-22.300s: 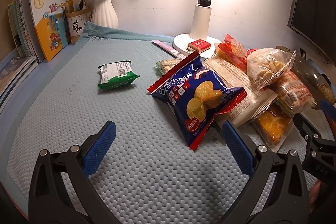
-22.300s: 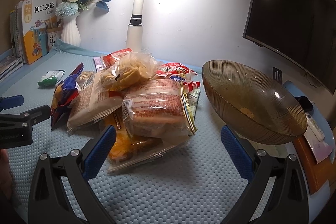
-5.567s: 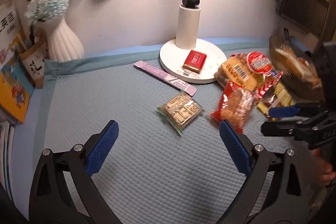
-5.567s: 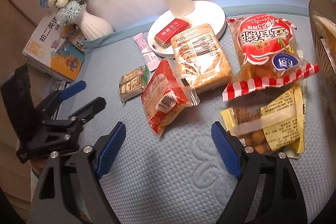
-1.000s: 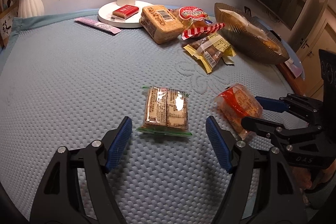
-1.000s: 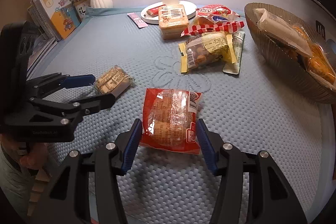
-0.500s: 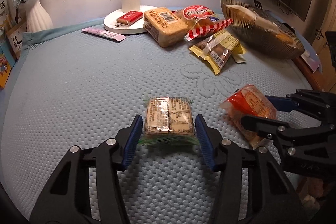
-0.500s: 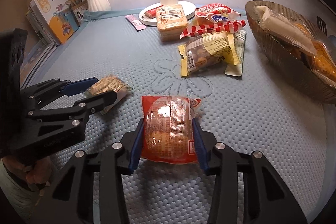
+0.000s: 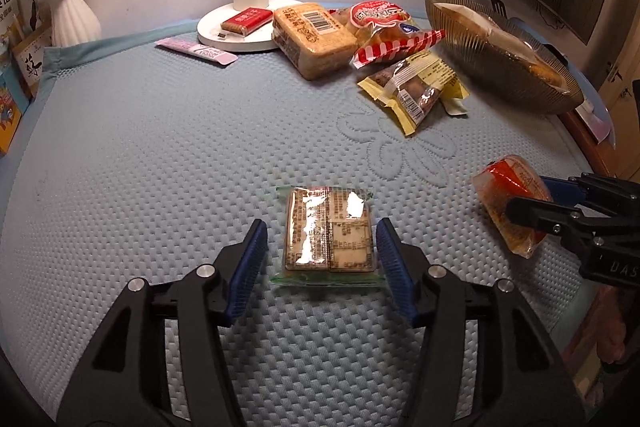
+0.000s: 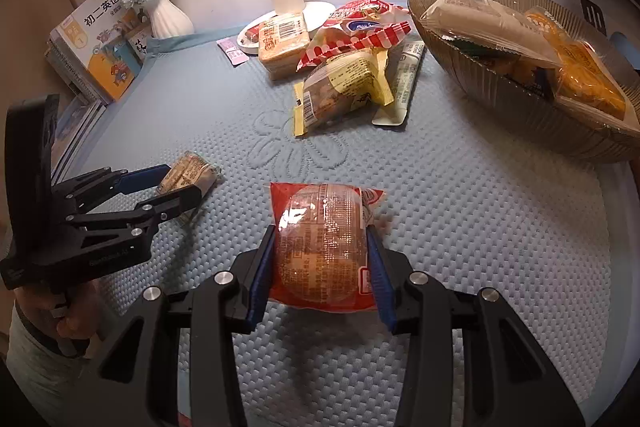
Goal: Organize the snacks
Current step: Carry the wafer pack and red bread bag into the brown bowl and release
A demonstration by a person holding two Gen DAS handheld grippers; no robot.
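Observation:
On the blue quilted mat [image 9: 160, 147], a clear packet of brown crackers [image 9: 328, 235] lies between the blue pads of my left gripper [image 9: 320, 263], which is shut on its wrapper. The right wrist view shows the same packet [image 10: 188, 175] in that gripper [image 10: 172, 183]. My right gripper [image 10: 320, 267] is shut on a red packet with a round bun [image 10: 324, 247], seen from the left as well [image 9: 508, 199]. The ribbed amber bowl [image 10: 520, 131], far right, holds several packets.
Loose snacks lie near the lamp base [image 9: 240, 39]: a toast packet [image 9: 316, 39], a red-and-white striped bag [image 9: 384, 27], a yellow packet [image 9: 416, 87], a pink stick [image 9: 196, 51] and a red bar [image 9: 248, 19]. A white vase [image 9: 74, 15] and books [image 10: 100, 47] stand at the left.
Over the last second both pairs of fingers narrowed onto their packets: the left onto the crackers, the right onto the red bun packet. Both views now sit closer to the packets.

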